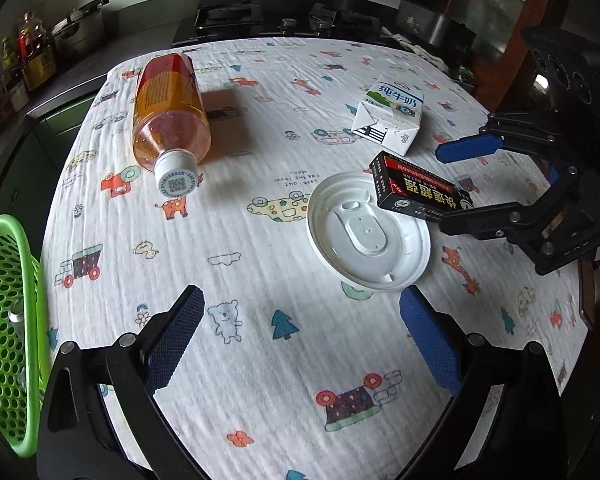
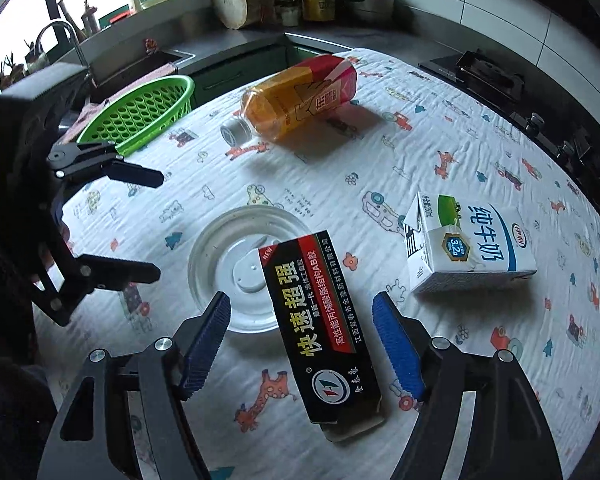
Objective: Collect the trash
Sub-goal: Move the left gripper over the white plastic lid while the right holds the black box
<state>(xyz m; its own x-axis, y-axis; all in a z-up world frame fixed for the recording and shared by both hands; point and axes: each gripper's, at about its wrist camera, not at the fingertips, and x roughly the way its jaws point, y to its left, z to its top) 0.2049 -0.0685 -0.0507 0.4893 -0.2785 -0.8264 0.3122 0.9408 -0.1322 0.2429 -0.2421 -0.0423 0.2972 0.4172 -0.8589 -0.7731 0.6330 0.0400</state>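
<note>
Right wrist view: right gripper (image 2: 300, 344) is being held open, jaws straddling the black glue box (image 2: 320, 332) without the pads touching it; nothing is gripped. The box is lying tilted, far end propped on the white plastic lid (image 2: 224, 256), near end on the tablecloth (image 2: 440, 168). It is judged light, stiff cardboard, best pinched across its long sides. Left gripper (image 1: 300, 336) is also being held open, empty. Green basket (image 2: 140, 112) is waiting beyond.
</note>
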